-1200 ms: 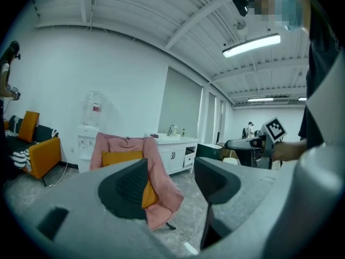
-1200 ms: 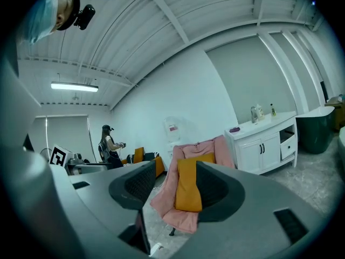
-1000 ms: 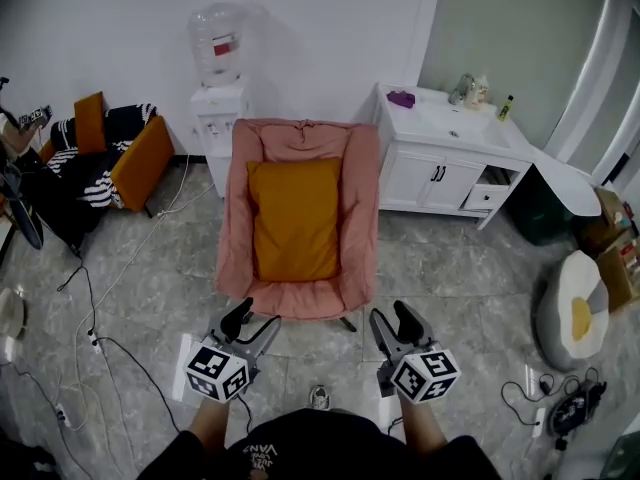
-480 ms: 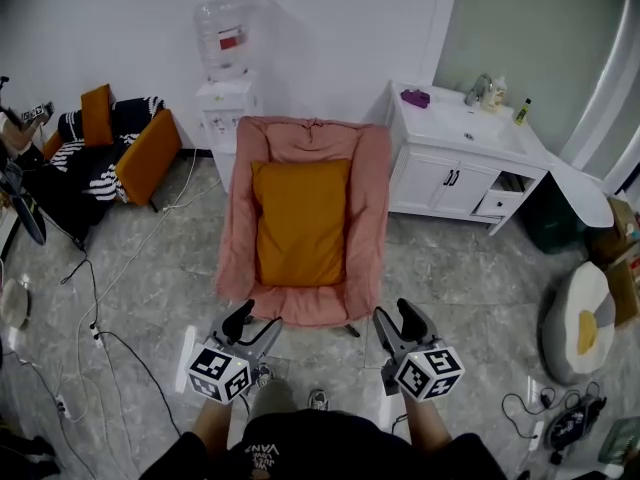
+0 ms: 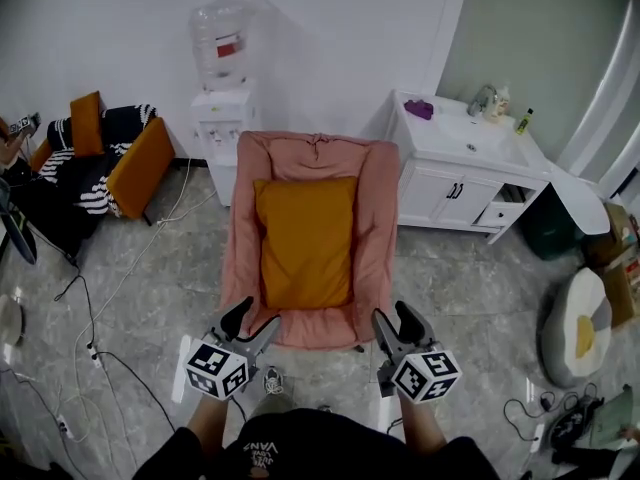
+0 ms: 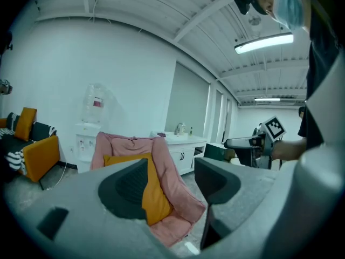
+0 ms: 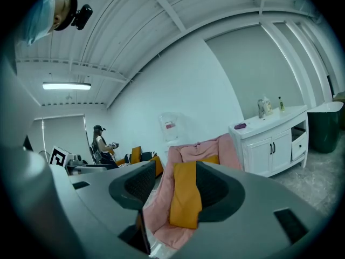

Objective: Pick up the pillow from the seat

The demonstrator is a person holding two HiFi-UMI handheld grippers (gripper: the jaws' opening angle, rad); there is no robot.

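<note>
An orange pillow (image 5: 305,242) lies flat on the seat of a pink padded chair (image 5: 372,218) in the middle of the head view. The pillow (image 6: 154,195) also shows between the jaws in the left gripper view, and the pillow (image 7: 185,193) in the right gripper view. My left gripper (image 5: 247,323) is held just short of the chair's front left corner, jaws open and empty. My right gripper (image 5: 396,322) hangs at the front right corner, also open with nothing in it. Neither touches the chair or pillow.
A water dispenser (image 5: 222,106) stands against the wall behind the chair. A white sink cabinet (image 5: 463,173) is to the right, an orange and black sofa (image 5: 110,163) to the left. Cables (image 5: 95,328) trail across the tiled floor at left. A beanbag (image 5: 578,313) sits far right.
The view has moved closer to the chair, which now sits lower and nearer the grippers. Both grippers keep the same open stance.
</note>
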